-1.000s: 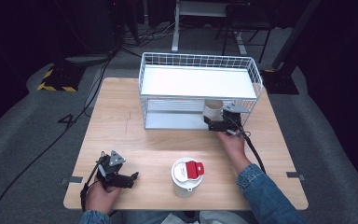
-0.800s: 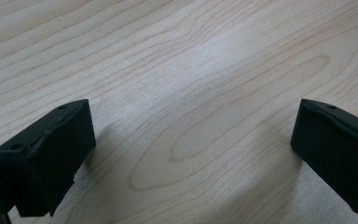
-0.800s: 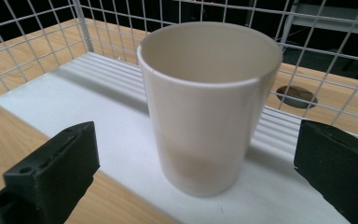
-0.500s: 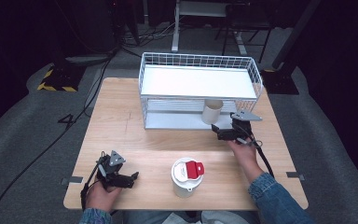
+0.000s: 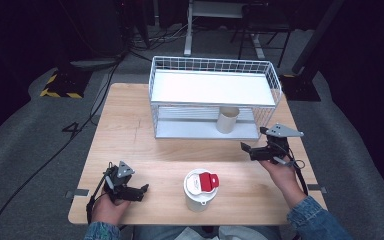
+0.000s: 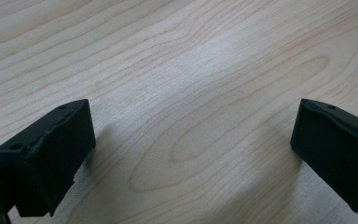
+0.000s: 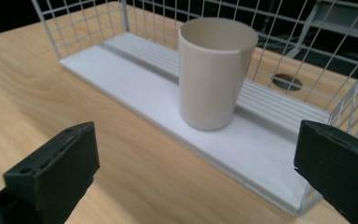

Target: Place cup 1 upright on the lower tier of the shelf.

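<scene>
In the high view, a beige cup (image 5: 227,119) is seen standing upright on the lower shelf of a white wire rack (image 5: 212,97), toward the right part of that shelf, with the rack set at the far middle of the wooden desk (image 5: 130,140). The right claw (image 5: 247,149) is held in a hand (image 5: 280,172) just in front of the rack's right front corner, near the cup but apart from it, with its jaws spread and nothing between them. The left claw (image 5: 142,189) is held low at the near left corner of the desk, well apart from the rack, its jaws pointed toward a white container (image 5: 200,190) with a red part on its lid, which stands at the near middle of the desk. In the left gripper view, the 2 black jaws of the left claw (image 6: 191,140) are seen wide apart just above bare wood grain, and nothing is gripped. In the right gripper view, the jaws of the right claw (image 7: 196,158) are likewise seen wide apart and empty; the cup (image 7: 214,72) is framed between them farther off, upright on the white shelf board (image 7: 144,88) with its open mouth up, and the wire mesh of the rack (image 7: 307,51) is seen behind and to its right.
</scene>
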Available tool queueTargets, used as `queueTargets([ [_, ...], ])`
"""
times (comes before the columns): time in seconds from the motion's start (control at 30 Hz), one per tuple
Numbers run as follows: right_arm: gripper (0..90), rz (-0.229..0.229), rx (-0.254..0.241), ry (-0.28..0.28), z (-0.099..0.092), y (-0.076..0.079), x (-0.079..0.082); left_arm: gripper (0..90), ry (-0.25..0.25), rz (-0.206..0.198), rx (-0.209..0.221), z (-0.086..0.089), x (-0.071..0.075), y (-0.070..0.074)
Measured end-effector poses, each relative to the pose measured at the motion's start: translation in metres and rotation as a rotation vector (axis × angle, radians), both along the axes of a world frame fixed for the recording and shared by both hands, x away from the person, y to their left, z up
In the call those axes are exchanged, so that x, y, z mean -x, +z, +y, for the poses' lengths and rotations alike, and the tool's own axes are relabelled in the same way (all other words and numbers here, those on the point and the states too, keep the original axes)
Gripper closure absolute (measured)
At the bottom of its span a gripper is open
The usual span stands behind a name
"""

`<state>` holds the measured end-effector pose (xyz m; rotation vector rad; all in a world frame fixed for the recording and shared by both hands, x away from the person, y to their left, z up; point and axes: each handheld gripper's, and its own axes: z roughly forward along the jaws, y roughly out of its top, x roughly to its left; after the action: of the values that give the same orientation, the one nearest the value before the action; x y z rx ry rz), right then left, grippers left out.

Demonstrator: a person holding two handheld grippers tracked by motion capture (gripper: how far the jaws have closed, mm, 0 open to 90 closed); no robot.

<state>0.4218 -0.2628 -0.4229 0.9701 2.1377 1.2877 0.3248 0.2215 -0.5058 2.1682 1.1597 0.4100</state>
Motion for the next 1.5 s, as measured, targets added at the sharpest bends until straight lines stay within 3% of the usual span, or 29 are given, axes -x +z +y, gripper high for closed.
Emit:
queueTargets([
  [0.43, 0.2, 0.082, 0.045, 0.016, -0.036, 0.008, 0.029, 0.3, 0.007, 0.001, 0.005, -0.001, 0.0, 0.0],
  [0.7, 0.2, 0.135, 0.031, 0.005, -0.058, 0.003, 0.048, 0.3, 0.006, 0.004, 0.001, -0.001, 0.0, 0.0],
  [1.07, 3.2, 0.198, 0.017, 0.018, -0.071, -0.019, 0.07, 0.2, 0.013, 0.005, 0.008, -0.001, 0.0, 0.0],
  [1.2, 3.2, 0.217, 0.036, 0.016, -0.071, -0.033, 0.078, 0.2, 0.014, 0.005, 0.007, -0.002, 0.0, 0.0],
  [1.5, 3.2, 0.227, 0.052, 0.009, -0.073, -0.06, 0.083, 0.2, 0.015, 0.001, 0.006, -0.002, 0.0, 0.0],
])
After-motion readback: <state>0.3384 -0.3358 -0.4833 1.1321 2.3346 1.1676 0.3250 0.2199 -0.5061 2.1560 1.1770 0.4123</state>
